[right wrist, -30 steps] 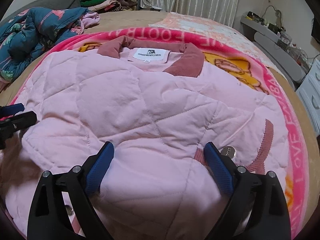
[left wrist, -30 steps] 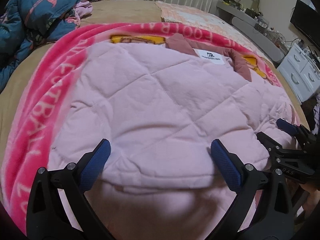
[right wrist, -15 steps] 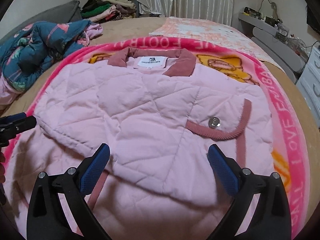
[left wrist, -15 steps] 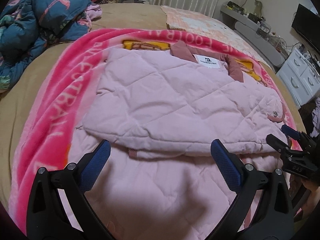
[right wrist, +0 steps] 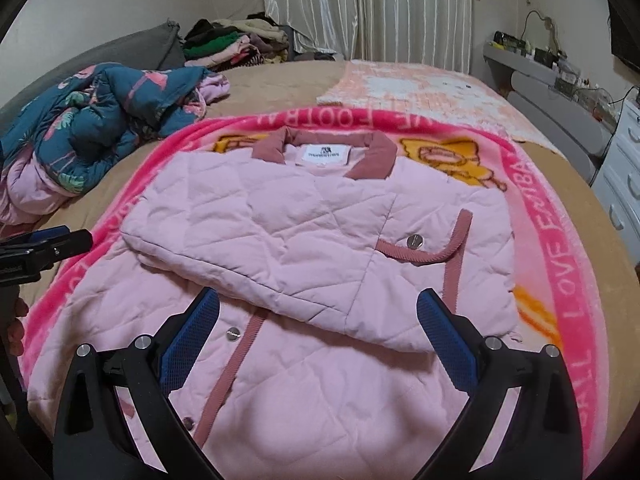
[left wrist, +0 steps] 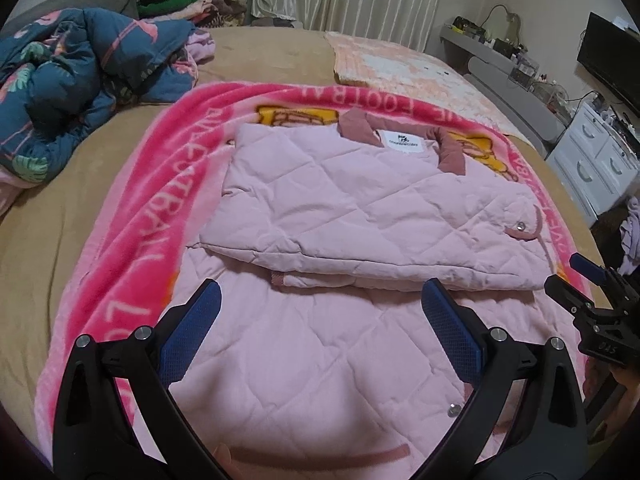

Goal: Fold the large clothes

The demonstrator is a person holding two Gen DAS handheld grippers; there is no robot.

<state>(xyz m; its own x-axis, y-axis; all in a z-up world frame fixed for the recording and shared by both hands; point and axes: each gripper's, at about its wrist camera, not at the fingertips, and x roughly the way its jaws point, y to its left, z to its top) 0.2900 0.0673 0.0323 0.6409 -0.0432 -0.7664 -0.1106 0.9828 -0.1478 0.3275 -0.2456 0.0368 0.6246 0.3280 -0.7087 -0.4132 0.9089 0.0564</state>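
Your left gripper (left wrist: 320, 328) is spread wide with nothing between its blue pads. Your right gripper (right wrist: 318, 336) is spread wide too, its jaws having just been opening, empty. Just ahead of and below both lies the pale pink quilted jacket with a dusty-rose collar (right wrist: 320, 240), folded across itself on the bright pink fleece blanket with white lettering (left wrist: 152, 216).
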